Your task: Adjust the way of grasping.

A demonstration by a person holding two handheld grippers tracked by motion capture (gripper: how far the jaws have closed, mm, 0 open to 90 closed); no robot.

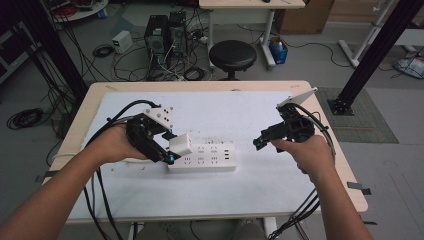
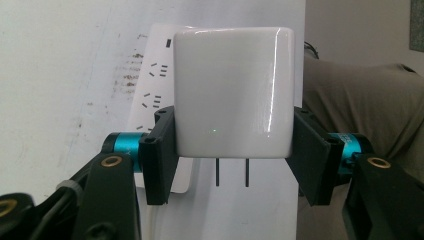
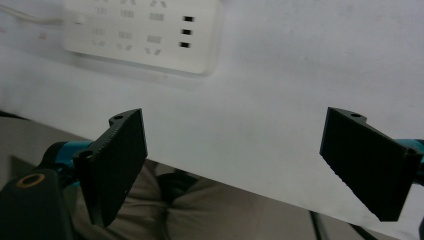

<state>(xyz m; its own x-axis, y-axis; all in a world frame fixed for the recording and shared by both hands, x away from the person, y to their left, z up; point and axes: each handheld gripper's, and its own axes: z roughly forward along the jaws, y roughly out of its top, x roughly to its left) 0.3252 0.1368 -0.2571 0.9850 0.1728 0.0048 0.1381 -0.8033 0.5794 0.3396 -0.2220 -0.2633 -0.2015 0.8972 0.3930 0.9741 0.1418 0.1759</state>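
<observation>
High view: we see the left gripper (image 1: 171,146) clamped on a white plug adapter (image 1: 181,143), held just above the left end of a white power strip (image 1: 202,157) that lies on the white sheet covering the table (image 1: 300,87). The strip's long axis runs left to right across the table, its left end under the adapter, its right end towards the right gripper (image 1: 258,141). That gripper hovers off the strip's right end, apart from it, jaws pointing left towards it. Left gripper view: the adapter (image 2: 232,92) sits squarely between the two black pads (image 2: 160,150), which press on its flanks; two flat prongs (image 2: 232,172) stick out of its underside, free and not yet in any socket. Behind the adapter we make out the strip (image 2: 150,95) with its rows of slots, running away from the camera along the sheet. We judge the prongs to be near the socket face but cannot tell whether they line up with a slot pair. Right gripper view: the right gripper (image 3: 260,160) has its jaws spread wide with nothing between them; the strip (image 3: 142,32) lies farther off, upper left, its three small ports at the near end. We judge the left hand to be the working hand: the adapter must go down onto the strip, with the right hand near enough to steady the strip's right end.
</observation>
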